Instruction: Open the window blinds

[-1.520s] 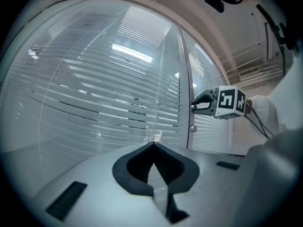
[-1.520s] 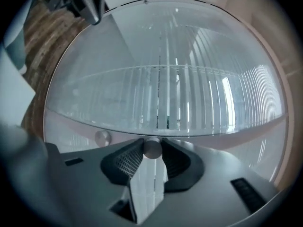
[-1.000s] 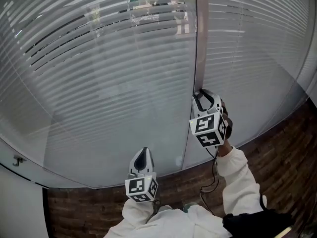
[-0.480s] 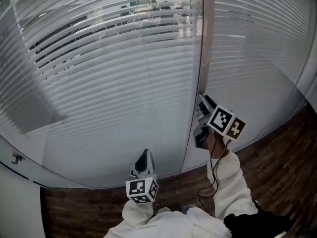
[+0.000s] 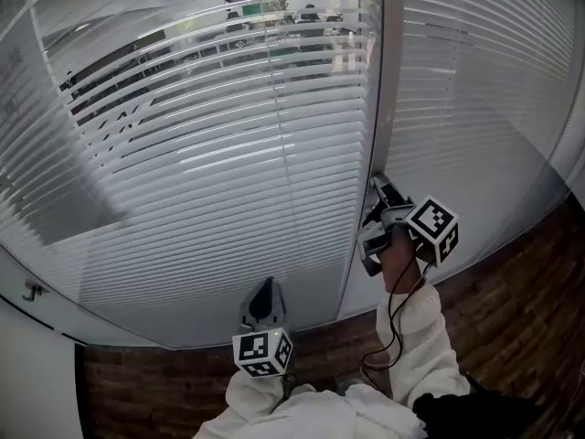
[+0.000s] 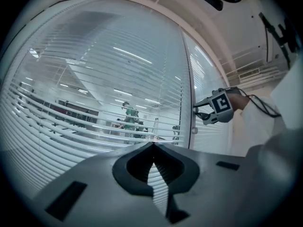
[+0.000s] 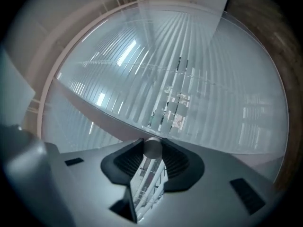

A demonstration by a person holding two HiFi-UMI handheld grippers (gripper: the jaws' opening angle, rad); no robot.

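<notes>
- The window blinds (image 5: pixel 228 163) fill most of the head view, their horizontal slats sitting behind glass. Towards the top the slats are tilted enough to show a room beyond; lower down they read as a plain white sheet. Their top and both sides are cut off by the picture edge.
- A pale upright frame post (image 5: pixel 384 108) splits the blinds into a wide left panel and a narrower right one.
- A brick-patterned floor (image 5: pixel 539 282) shows only along the bottom and at the right corner.
- A white sleeve (image 5: pixel 416 337) rises to the right gripper (image 5: pixel 378 187), which sits at the post with its marker cube (image 5: pixel 434 230) turned to the side. A thin dark cable (image 5: pixel 395 323) hangs along the sleeve.
- In the right gripper view, the right gripper (image 7: pixel 152 144) has its tongs pinching a small round metal knob (image 7: pixel 152 149) between the ribbed pads. In the head view, the gripper itself hides that knob.
- The left gripper (image 5: pixel 263 291) is held low, well apart from the post and pointing at the left panel. In the left gripper view (image 6: pixel 153 145) its tips are pressed together with nothing between them.
- Through the upper slats, a figure in green (image 6: pixel 129 115) is visible, too small and too barred by slats to make out further.
- A tiny bracket-like fitting (image 5: pixel 32 294) sits at the lower left; what it is cannot be told.
</notes>
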